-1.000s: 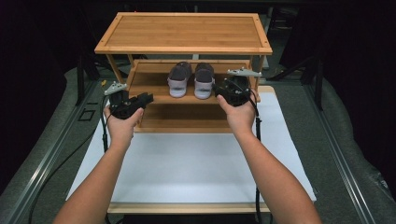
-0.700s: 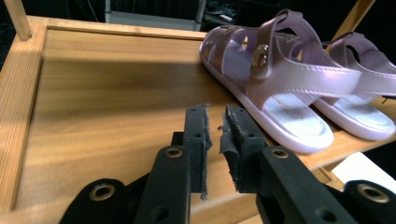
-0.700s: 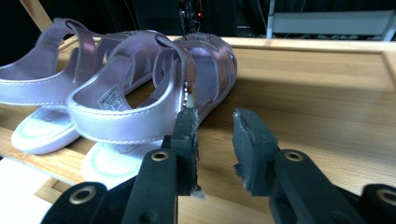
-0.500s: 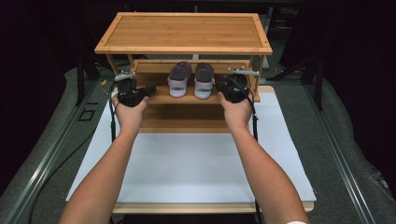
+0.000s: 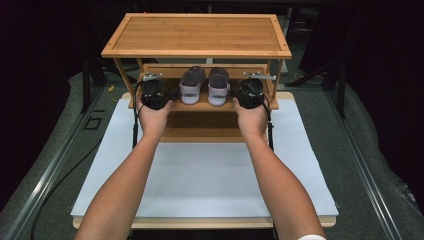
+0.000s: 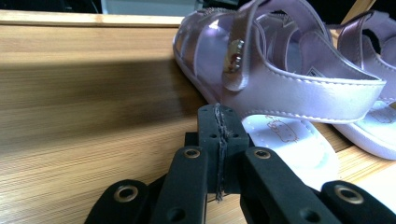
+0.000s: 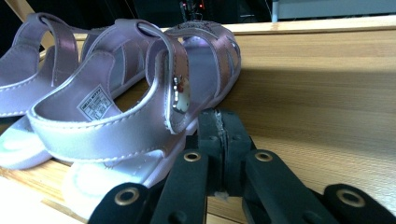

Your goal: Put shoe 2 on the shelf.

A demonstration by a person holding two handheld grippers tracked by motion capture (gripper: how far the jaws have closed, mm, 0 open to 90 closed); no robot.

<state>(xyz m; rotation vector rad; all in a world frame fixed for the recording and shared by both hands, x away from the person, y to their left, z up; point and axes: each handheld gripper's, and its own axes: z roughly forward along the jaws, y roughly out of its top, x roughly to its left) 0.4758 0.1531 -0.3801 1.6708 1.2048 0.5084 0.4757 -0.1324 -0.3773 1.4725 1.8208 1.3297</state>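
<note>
Grippers (image 5: 155,95) (image 5: 248,93) moved inward, fingers pressed together, flanking sandals (image 5: 205,86)

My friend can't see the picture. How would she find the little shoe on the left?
Start at the bamboo shoe rack on the white table and look under its top to the middle shelf. Two small lilac strappy sandals stand there side by side. The left sandal is the one nearer the left gripper, whose jaws are shut.
</note>
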